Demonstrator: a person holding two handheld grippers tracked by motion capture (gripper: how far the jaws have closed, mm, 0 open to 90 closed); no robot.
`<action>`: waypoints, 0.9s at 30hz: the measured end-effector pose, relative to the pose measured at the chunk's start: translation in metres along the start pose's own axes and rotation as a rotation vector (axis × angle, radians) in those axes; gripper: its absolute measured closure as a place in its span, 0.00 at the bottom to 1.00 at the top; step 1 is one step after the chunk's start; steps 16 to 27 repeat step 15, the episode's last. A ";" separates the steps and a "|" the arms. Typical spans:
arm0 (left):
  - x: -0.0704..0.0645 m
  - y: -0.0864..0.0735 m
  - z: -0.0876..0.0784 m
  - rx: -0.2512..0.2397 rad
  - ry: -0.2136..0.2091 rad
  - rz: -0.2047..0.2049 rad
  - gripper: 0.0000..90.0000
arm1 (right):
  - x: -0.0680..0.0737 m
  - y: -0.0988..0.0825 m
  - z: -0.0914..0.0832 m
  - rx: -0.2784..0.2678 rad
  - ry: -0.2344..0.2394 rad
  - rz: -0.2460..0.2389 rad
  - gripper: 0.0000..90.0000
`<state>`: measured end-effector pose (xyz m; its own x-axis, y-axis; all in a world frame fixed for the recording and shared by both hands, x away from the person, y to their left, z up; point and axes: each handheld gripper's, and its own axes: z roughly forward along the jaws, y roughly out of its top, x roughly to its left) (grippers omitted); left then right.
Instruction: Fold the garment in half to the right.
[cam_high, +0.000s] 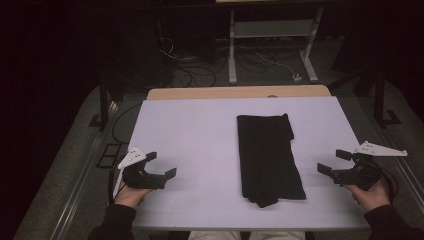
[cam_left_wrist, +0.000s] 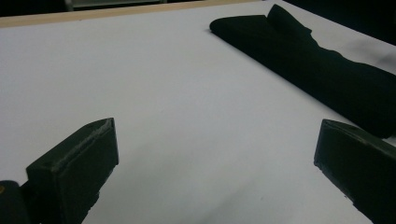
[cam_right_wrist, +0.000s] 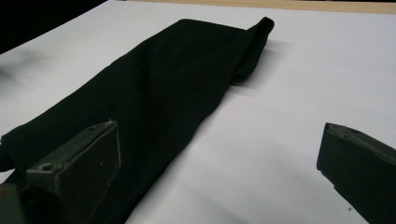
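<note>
On the right half of the white bench (cam_high: 200, 150), a black folded cloth (cam_high: 268, 157) is lying flat as a long strip, running from the far side toward the person's edge. Its far right corner is sticking up in a small fold, and its near end is looking slightly rumpled. Just right of the cloth, the right gripper (cam_high: 336, 161) is hovering near the bench's right edge, its jaws spreading wide and holding nothing; in the right gripper view the cloth (cam_right_wrist: 163, 102) is stretching away past the jaw on that view's left side. Well apart from the cloth, the left gripper (cam_high: 161, 164) is resting at the bench's near left side, jaws likewise standing wide apart and empty, pointing toward the cloth (cam_left_wrist: 317, 65). Beyond the bench, cables are trailing across the dark floor (cam_high: 195, 75).
</note>
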<state>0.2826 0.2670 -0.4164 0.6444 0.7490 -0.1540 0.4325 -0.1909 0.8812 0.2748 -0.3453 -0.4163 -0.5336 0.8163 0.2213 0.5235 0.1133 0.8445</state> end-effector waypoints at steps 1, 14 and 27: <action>0.002 -0.002 -0.002 0.003 0.004 -0.005 0.00 | 0.000 0.000 0.000 0.001 -0.001 0.000 0.00; 0.016 -0.013 -0.026 0.005 0.055 -0.061 0.00 | -0.003 -0.002 -0.001 -0.003 -0.003 0.012 0.00; 0.016 -0.013 -0.026 0.005 0.056 -0.063 0.00 | -0.004 -0.003 -0.001 -0.003 -0.003 0.013 0.00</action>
